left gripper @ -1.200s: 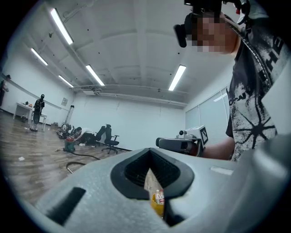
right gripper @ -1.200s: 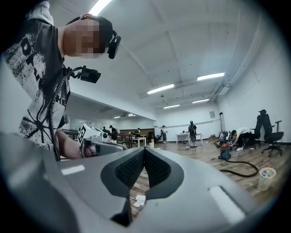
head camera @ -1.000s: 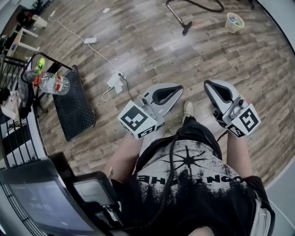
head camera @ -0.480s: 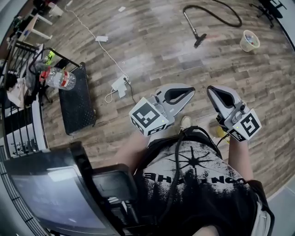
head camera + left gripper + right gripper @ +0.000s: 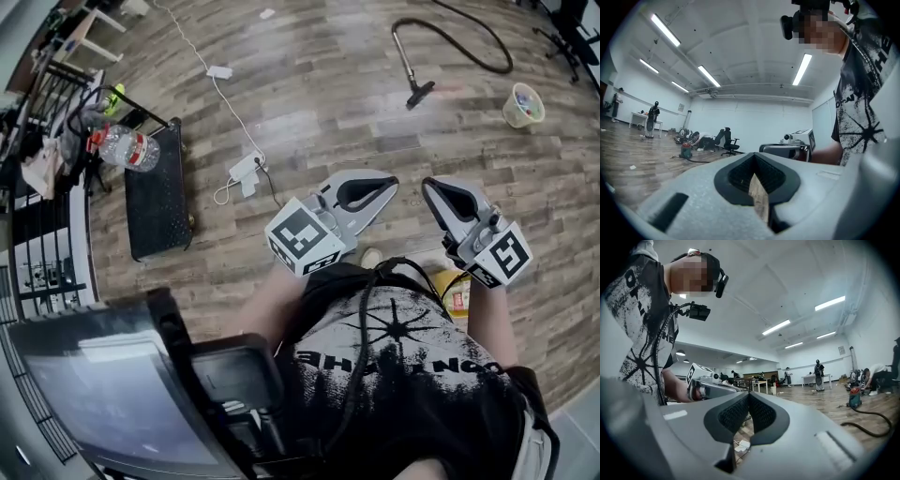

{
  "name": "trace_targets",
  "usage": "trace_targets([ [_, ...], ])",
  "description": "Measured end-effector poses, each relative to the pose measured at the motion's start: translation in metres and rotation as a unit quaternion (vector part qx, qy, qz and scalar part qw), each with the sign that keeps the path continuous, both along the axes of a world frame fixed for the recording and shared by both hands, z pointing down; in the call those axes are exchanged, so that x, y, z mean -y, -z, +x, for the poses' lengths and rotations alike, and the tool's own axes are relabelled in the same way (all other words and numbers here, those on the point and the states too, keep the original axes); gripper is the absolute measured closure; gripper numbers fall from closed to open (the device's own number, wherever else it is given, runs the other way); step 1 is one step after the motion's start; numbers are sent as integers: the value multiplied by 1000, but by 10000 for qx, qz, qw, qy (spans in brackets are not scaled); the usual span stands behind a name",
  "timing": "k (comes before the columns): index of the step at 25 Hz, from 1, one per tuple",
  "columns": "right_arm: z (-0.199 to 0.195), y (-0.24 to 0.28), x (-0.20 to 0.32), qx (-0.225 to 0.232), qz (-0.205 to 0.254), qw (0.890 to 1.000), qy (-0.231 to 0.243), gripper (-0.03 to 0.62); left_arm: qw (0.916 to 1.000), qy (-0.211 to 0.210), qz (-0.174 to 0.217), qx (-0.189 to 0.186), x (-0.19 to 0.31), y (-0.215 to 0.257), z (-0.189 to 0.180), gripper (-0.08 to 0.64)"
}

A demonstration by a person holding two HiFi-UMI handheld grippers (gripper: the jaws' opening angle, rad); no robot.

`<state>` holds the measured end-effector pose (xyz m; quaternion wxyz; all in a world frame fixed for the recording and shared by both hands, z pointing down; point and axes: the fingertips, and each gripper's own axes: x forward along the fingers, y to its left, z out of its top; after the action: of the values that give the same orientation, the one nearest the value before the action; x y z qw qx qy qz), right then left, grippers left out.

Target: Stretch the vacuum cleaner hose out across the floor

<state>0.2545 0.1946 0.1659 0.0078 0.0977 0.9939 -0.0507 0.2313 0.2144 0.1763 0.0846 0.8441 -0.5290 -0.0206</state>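
Vacuum hose (image 5: 497, 70) running off the top edge, cup (image 5: 523, 105) contents too small to tell, shoe (image 5: 371, 257) half hidden

Left gripper (image 5: 382, 185) and right gripper (image 5: 431, 187) point level, fingers closed together

The floor (image 5: 328, 103) is grey-brown wood-grain planking with a soft sheen that catches pale glare; the left gripper (image 5: 380, 187) and right gripper (image 5: 436, 190) have smooth matt grey plastic shells, their pads (image 5: 736, 176) black and finely ribbed; the vacuum hose (image 5: 469, 52) is dull black, its wand (image 5: 403, 52) a shiny metal tube; the bottle (image 5: 129, 148) is clear glossy plastic; the cart (image 5: 155, 197) deck looks black and roughly textured; the shirt (image 5: 403, 375) is black printed cloth
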Motion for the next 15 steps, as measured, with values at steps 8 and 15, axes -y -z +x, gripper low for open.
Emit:
trace_targets([
  [8,8,-4,29,72,-104,9999,-7,583,10000,86,-46,-8,22,-3,-2,560],
  [15,18,-14,52,-23,-12,9997,-240,584,9999,77,-47,120,40,-2,-8,560],
])
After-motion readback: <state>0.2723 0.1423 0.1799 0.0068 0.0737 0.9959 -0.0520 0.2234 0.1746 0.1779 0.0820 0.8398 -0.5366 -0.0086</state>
